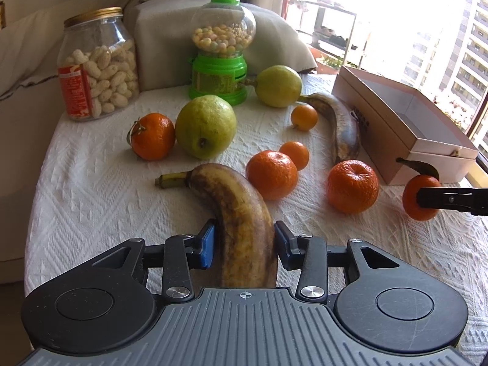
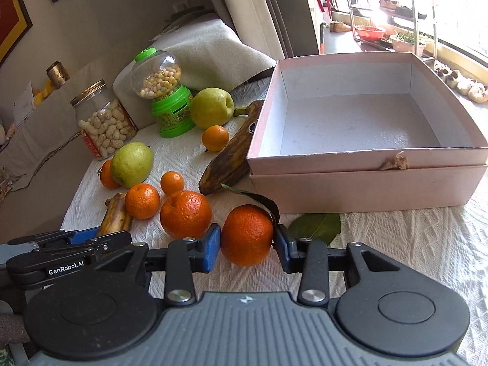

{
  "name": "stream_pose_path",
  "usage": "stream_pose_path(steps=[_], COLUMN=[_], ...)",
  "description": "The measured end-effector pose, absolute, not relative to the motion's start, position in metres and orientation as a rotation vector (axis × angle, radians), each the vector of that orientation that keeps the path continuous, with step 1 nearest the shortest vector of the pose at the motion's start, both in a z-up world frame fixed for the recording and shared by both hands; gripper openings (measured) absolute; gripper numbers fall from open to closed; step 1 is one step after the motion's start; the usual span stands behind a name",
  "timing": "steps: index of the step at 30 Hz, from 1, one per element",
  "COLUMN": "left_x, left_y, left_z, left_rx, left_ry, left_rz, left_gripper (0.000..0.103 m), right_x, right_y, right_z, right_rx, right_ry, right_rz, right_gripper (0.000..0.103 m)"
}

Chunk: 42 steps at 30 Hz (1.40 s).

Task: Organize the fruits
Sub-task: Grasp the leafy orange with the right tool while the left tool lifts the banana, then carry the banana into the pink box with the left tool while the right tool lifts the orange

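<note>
A browned banana (image 1: 241,213) lies on the white cloth between the blue pads of my left gripper (image 1: 245,241). The pads stand just off its sides, so the gripper is open. My right gripper (image 2: 247,244) is shut on a leafy tangerine (image 2: 245,231) near the front wall of the empty pink box (image 2: 366,189). In the left wrist view that tangerine (image 1: 411,207) shows at the right, pinched by a black finger (image 1: 448,199). Loose on the cloth are a second banana (image 1: 341,128), two green fruits (image 1: 206,126) (image 1: 279,85) and several tangerines (image 1: 271,174).
A peanut jar (image 1: 97,64) and a green candy dispenser (image 1: 221,52) stand at the back before a grey cushion (image 1: 164,33). A loose leaf (image 2: 317,227) lies in front of the box. The cloth's left edge (image 1: 39,183) drops off beside a sofa.
</note>
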<state>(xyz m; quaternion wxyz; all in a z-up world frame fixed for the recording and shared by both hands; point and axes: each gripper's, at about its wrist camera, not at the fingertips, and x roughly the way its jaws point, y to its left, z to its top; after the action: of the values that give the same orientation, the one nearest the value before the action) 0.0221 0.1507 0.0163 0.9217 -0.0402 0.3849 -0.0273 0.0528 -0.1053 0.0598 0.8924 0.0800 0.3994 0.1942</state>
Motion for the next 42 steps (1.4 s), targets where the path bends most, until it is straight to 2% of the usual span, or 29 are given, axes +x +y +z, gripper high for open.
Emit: stream_pose_path(steps=[7, 12, 15, 17, 20, 25, 32, 34, 36, 37, 42], left_x=[0.017, 0.003, -0.005, -0.013, -0.024, -0.026, -0.006, -0.001, 0.002, 0.003, 0.007], left_y=[0.146, 0.127, 0.131, 0.128, 0.114, 0.07, 0.017, 0.014, 0.012, 0.011, 0.011], left_z=[0.017, 0.024, 0.03, 0.038, 0.055, 0.069, 0.038, 0.034, 0.035, 0.036, 0.037], left_rx=[-0.059, 0.014, -0.057, -0.069, -0.068, -0.029, 0.029, -0.002, -0.023, -0.021, -0.019], left_ry=[0.778, 0.767, 0.768, 0.748, 0.704, 0.678, 0.765, 0.773, 0.758, 0.752, 0.758], left_rz=[-0.044, -0.094, -0.121, -0.133, -0.182, -0.342, -0.415, -0.414, -0.405, -0.396, -0.389], left_gripper=[0.042, 0.042, 0.041, 0.041, 0.041, 0.041, 0.042, 0.033, 0.029, 0.022, 0.022], right_x=[0.018, 0.017, 0.018, 0.021, 0.023, 0.016, 0.006, 0.003, 0.003, 0.004, 0.006], right_y=[-0.169, -0.198, -0.203, -0.201, -0.198, -0.184, -0.19, -0.195, -0.197, -0.197, -0.182], right_z=[0.064, 0.05, 0.046, 0.041, 0.029, 0.023, 0.028, 0.031, 0.033, 0.033, 0.042], right_rx=[0.057, 0.063, 0.099, 0.095, 0.111, 0.005, -0.016, -0.026, -0.033, -0.034, -0.062], right_ry=[0.733, 0.733, 0.721, 0.726, 0.741, 0.707, 0.667, 0.637, 0.617, 0.607, 0.559], right_rz=[0.205, 0.095, 0.102, 0.102, 0.092, 0.084, 0.103, 0.088, 0.075, 0.078, 0.156], right_gripper=[0.038, 0.039, 0.044, 0.061, 0.068, 0.071, 0.072, 0.072, 0.072, 0.072, 0.072])
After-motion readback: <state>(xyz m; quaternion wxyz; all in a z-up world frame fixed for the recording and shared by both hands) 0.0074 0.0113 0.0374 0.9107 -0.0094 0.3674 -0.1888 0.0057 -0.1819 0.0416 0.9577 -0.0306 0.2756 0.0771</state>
